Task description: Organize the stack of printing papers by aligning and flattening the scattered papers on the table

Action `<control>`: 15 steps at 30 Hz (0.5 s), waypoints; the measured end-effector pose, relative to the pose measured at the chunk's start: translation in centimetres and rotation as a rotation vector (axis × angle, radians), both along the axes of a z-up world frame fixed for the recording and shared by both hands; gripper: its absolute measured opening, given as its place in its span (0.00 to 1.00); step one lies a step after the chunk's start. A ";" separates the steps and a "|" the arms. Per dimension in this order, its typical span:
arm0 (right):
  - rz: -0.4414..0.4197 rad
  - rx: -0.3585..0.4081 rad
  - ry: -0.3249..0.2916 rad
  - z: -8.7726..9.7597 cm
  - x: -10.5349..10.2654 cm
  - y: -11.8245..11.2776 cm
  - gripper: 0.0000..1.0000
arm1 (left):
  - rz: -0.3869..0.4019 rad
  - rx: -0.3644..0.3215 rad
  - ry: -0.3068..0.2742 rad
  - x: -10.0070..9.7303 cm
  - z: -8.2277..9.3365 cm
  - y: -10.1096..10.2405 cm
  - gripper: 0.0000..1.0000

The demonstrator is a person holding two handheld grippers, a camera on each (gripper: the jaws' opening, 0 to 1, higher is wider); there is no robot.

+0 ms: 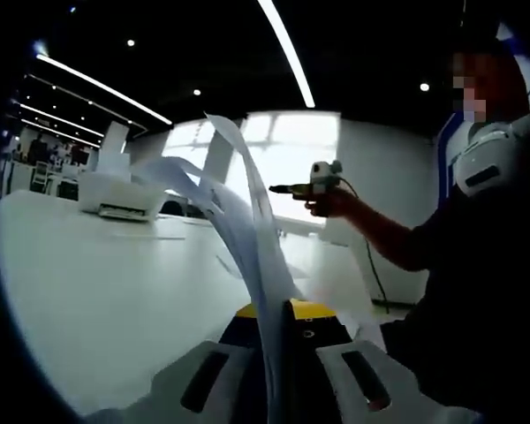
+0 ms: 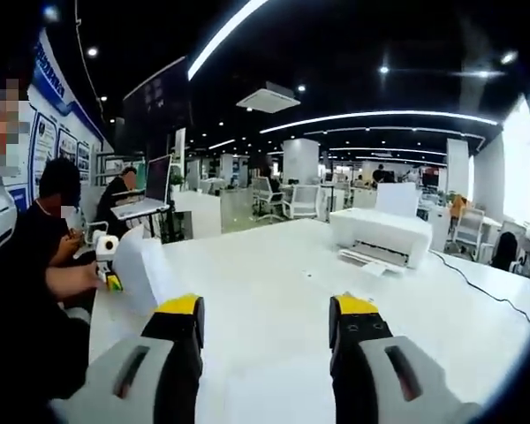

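A: Left gripper view: the left gripper [image 1: 278, 353] is clamped on a sheaf of printing papers [image 1: 247, 221], which rises between its jaws and curls over at the top, above the white table [image 1: 97, 291].

B: And the right gripper [image 2: 267, 340]?

A: Jaws spread, nothing between them, poised over the same table. In the left gripper view it sits past the papers, held in the person's hand [image 1: 331, 203].

B: How should the squaring-up go?

A: My read: keep the pinch low on the sheaf, stand the sheets on edge on the table and let them settle flush before laying them flat. The free gripper can then press along the top, from the clamped end outward, to take out the curl.

B: What are the sheets like?

A: Thin, white, limp; they fan apart above the jaws. How many there are is hard to tell, since the window glare behind them washes out the edges.

B: Anything else on the table?

A: A white boxy printer [image 2: 380, 234] with a sheet upright in its feed, well beyond the right gripper. The tabletop looks smooth and faintly glossy. The jaws are black with yellow tips.
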State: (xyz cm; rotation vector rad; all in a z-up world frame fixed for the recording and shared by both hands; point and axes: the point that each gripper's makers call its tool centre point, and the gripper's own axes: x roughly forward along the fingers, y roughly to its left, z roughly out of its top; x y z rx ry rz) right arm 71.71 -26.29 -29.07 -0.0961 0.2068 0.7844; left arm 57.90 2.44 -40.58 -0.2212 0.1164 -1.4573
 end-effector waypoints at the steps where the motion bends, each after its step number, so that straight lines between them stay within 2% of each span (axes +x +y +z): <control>1: -0.005 0.004 0.000 0.0 0.1 -0.2 0.53 | 0.000 0.001 0.000 0.0 0.0 0.0 0.06; 8: -0.038 0.006 0.004 -0.7 0.7 -1.4 0.54 | 0.002 0.001 0.004 0.0 0.0 0.0 0.06; 15: -0.089 0.037 0.002 -1.1 1.5 -3.1 0.59 | 0.002 0.003 0.008 0.1 -0.1 0.0 0.06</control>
